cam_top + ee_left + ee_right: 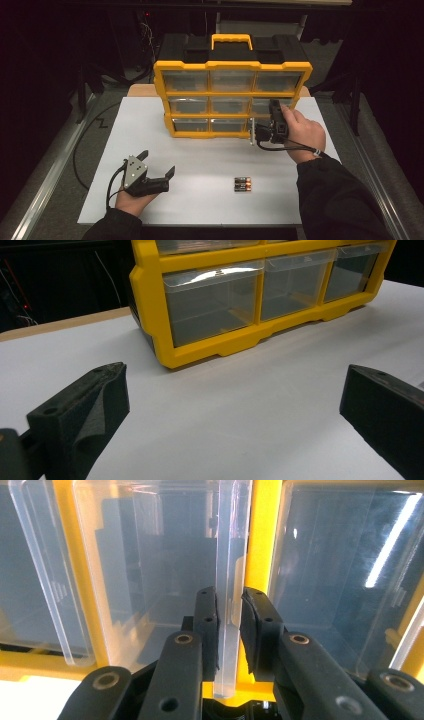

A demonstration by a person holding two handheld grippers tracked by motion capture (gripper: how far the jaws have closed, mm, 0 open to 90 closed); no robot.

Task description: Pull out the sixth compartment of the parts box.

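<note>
Right tongs (229, 625) clamp the clear plastic drawer's front lip (231, 580), long axis upright in the right gripper view, on the yellow organizer (232, 65); left tongs (159, 164) gape empty over the white table (210, 160).

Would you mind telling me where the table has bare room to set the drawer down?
The widest free patch lies between the organizer and the batteries, mid-table. The far-left stretch beside the organizer is bare too. It is crowded at the near left around the left gripper, and at the right, where the right gripper grips the drawer.
</note>
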